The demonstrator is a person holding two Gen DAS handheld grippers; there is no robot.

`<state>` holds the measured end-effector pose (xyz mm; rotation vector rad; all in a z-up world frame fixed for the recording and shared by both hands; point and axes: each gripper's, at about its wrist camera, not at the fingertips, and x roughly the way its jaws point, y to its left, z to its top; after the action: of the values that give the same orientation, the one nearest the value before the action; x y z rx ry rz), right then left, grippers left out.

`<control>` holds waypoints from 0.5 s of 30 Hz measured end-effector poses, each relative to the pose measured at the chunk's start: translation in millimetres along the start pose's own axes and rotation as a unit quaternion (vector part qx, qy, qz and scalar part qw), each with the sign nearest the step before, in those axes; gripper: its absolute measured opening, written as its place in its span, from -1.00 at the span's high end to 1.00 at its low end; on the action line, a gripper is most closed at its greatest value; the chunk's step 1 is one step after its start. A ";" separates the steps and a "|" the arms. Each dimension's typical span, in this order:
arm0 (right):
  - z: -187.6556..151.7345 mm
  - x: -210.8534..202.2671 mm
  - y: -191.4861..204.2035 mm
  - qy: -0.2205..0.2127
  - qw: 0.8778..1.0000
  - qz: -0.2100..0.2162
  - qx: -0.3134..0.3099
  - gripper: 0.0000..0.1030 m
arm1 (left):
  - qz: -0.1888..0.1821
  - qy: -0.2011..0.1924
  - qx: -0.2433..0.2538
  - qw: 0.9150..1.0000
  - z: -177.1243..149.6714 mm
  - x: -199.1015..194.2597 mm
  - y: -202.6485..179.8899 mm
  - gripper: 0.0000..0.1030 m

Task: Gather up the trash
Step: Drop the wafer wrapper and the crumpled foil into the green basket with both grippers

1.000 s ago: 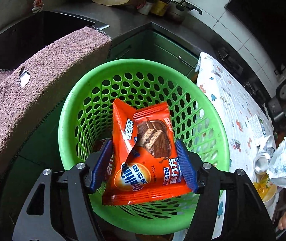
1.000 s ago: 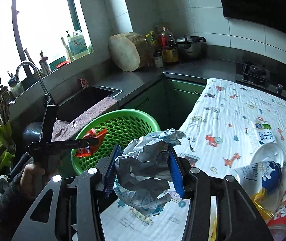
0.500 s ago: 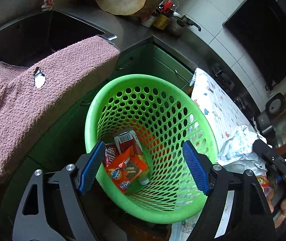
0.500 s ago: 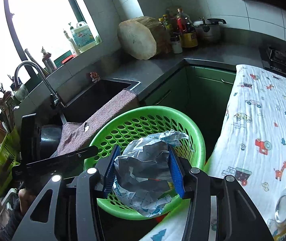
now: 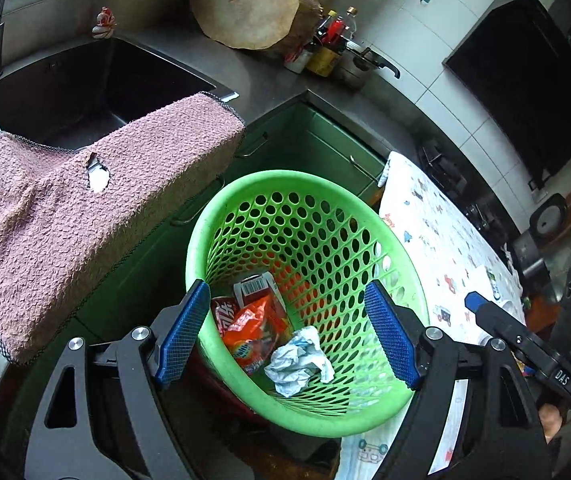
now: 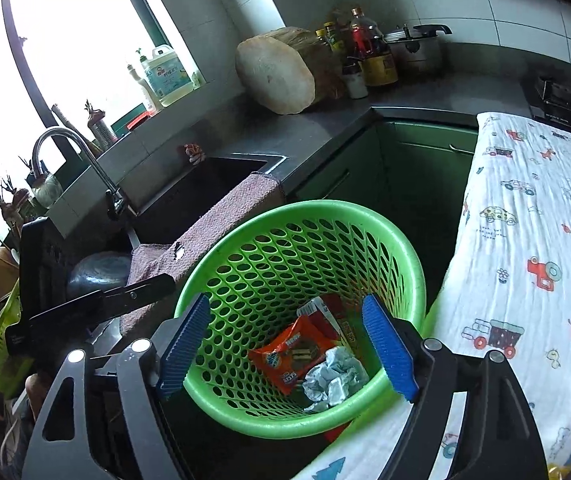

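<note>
- The right gripper hangs over a green perforated basket in the lower centre of the right wrist view. Its 2 blue pads have just been spreading apart and stand wide, with nothing between them.
- A crumpled white paper wad lies on the basket floor, below and between the right gripper's pads, apart from both.
- Just to the wad's left lies an orange snack wrapper, with a red-and-white carton behind it, higher in the frame.
- In the left wrist view, the left gripper also stands wide above the basket, its jaws having just eased further apart, gripping nothing. The orange wrapper and the paper wad sit inside the basket, between its pads and lower down.
- A pink towel drapes over the sink edge at the left of that frame; a cartoon-print cloth covers the table at right.
- The right gripper's black finger enters at the left wrist view's lower right.
</note>
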<state>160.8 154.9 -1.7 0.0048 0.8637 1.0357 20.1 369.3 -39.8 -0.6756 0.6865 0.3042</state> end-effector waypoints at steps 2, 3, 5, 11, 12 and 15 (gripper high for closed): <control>-4.4 -13.2 -3.6 -0.007 1.000 -0.010 -0.005 -0.57 | -0.001 0.000 -0.001 1.000 -1.7 -0.6 -2.6 -0.56; -7.1 -20.4 -5.6 -0.011 1.000 -0.018 -0.007 -0.62 | -0.002 0.000 -0.001 1.000 -2.4 -0.6 -4.2 -0.56; -13.1 -35.3 -11.3 -0.016 0.999 -0.026 -0.013 -0.65 | -0.003 0.001 0.001 1.000 -4.8 -0.4 -7.9 -0.56; -35.4 -90.7 -35.5 -0.033 0.997 -0.063 -0.022 -0.73 | -0.008 0.005 0.013 1.000 -13.3 -1.0 -25.9 -0.56; -40.0 -100.8 -40.6 -0.036 0.997 -0.070 -0.023 -0.73 | -0.009 0.006 0.015 1.000 -14.7 -1.3 -29.7 -0.57; -56.0 -129.8 -54.9 -0.039 0.995 -0.088 -0.027 -0.74 | -0.012 0.009 0.024 1.000 -19.5 -0.3 -42.8 -0.57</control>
<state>138.1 6.5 19.8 -0.0761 0.7514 0.8872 30.5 324.4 -30.7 -0.6410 0.6996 0.2591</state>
